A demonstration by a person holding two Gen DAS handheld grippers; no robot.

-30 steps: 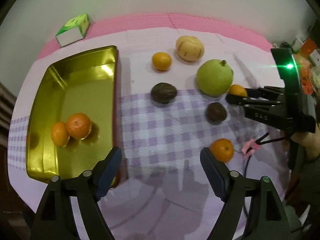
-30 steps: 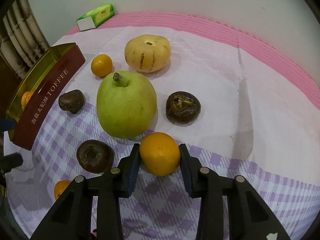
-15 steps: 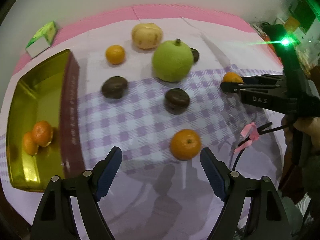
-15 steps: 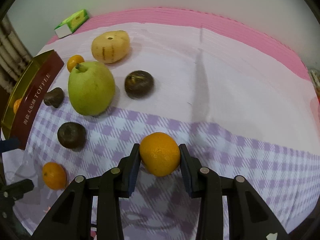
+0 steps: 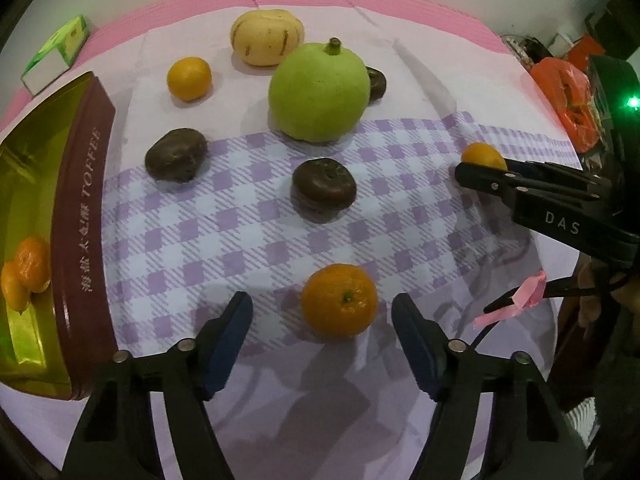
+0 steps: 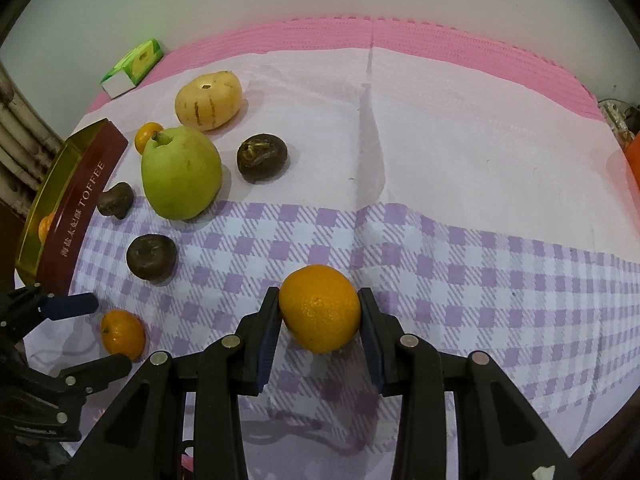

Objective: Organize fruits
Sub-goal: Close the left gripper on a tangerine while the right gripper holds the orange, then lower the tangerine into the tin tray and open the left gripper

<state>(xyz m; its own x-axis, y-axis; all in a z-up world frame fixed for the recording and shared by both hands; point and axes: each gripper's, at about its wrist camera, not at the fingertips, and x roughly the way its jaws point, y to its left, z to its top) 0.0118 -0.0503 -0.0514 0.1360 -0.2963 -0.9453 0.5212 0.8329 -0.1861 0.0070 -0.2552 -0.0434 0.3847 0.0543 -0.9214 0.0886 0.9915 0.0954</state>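
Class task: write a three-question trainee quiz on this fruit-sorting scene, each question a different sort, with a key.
1. True or false: the right tool grips an orange.
2. How many oranges lie in the gold tin?
3. The mandarin between the left tool's pads is: A) squeezed B) untouched C) lifted.

Key: 1 true; 2 two; 3 B. The left tool's jaws have just been closing around that mandarin.

Dim, soft overhead light, faint shadows, strong fisheye bending and dark corners.
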